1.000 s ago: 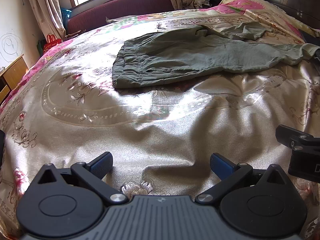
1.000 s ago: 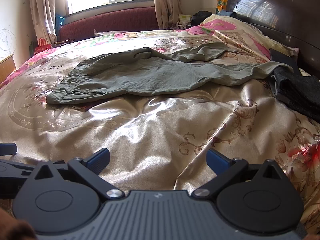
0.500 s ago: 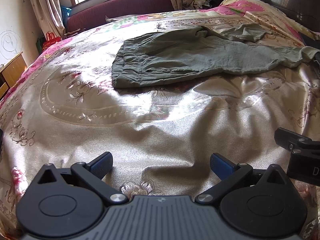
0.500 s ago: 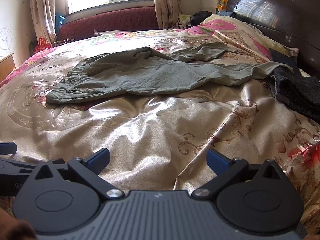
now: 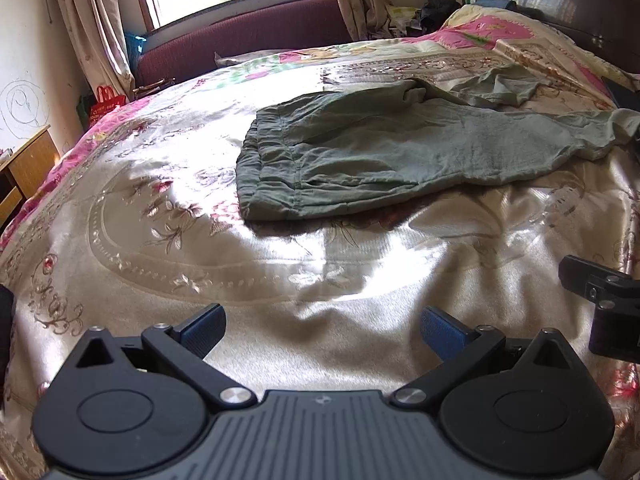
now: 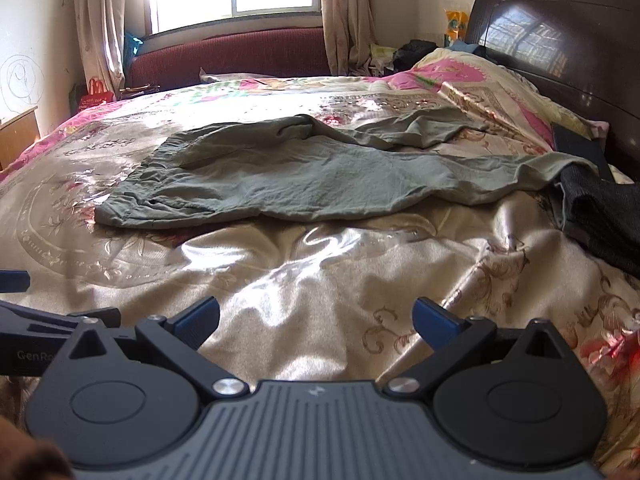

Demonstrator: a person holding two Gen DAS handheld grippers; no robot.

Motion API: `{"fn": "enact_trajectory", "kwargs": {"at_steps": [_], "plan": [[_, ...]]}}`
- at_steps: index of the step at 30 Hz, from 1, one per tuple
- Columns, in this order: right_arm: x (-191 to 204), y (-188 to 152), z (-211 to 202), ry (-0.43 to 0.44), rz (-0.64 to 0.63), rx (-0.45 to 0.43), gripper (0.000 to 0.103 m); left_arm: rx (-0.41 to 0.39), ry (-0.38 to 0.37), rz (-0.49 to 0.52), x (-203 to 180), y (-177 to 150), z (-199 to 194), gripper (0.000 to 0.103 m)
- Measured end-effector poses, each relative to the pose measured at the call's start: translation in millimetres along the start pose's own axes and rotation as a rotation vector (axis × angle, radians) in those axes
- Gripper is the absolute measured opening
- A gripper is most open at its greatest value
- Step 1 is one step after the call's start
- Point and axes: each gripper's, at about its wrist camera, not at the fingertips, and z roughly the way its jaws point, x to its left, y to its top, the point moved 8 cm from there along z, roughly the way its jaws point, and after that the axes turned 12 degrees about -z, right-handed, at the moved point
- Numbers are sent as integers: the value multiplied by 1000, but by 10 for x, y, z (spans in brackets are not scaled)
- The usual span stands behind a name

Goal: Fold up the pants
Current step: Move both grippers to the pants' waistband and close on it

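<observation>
Grey-green pants [image 5: 392,156] lie spread on a gold floral bedspread [image 5: 200,248], elastic waistband to the left and legs running right toward the headboard. The right wrist view shows the same pants [image 6: 320,176], the far leg bunched and the near leg's end against dark clothes. My left gripper [image 5: 322,330] is open over bare bedspread, well short of the pants. My right gripper [image 6: 316,320] is also open and empty, hovering near the bed's front edge. Part of the right gripper [image 5: 604,304] shows at the right edge of the left wrist view.
Dark folded clothes [image 6: 600,216] lie at the right by the dark wooden headboard [image 6: 560,40]. A maroon sofa [image 6: 232,56] stands under the window behind the bed. A wooden side table [image 5: 24,164] is at the left.
Both grippers have risen and tilted up slightly, so the pants sit lower in each view. Both stay open and the pants have not moved.
</observation>
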Motion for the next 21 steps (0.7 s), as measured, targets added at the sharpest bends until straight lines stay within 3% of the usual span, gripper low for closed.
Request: {"fn": "enact_trajectory", "kwargs": {"at_steps": [7,13,21], "plan": [[123,327,409,45,-113,-35,101,-34,25,1,209,447,384,103],[297,492,794,107,-212,-14,101,-32,50,42,319,600,828,103],[585,622,1120,195,-333,-15,96,-38,-14,123,309,632,1019,103]]}}
